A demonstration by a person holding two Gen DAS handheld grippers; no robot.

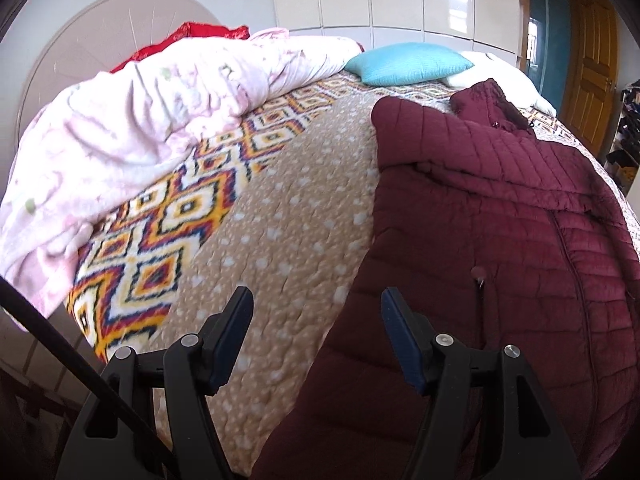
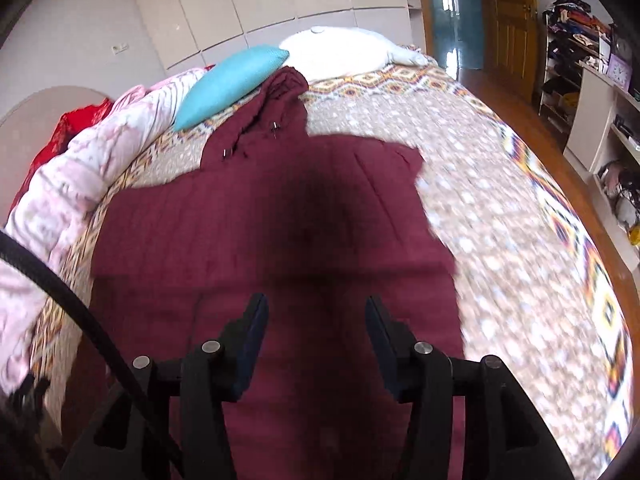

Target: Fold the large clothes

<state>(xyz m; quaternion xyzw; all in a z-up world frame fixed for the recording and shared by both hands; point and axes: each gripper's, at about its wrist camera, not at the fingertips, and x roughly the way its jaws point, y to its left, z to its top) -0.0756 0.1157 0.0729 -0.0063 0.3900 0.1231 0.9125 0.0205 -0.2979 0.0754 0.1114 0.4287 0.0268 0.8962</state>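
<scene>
A quilted maroon puffer jacket (image 2: 280, 220) lies flat on the bed's dotted tan bedspread (image 1: 288, 216), hood far. Left claw (image 1: 316, 312) and right claw (image 2: 316, 320) are both spread, pinching nothing.

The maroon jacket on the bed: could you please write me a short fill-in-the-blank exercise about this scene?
1. The quilted jacket lying on the bedspread is ____ in colour.
2. The cushion beside the jacket's hood is ____.
3. The crumpled quilt along the bed's far side is mostly ____.
4. Between the open left tool's fingers there is ____.

Missing words: maroon; turquoise; pink; nothing
</scene>
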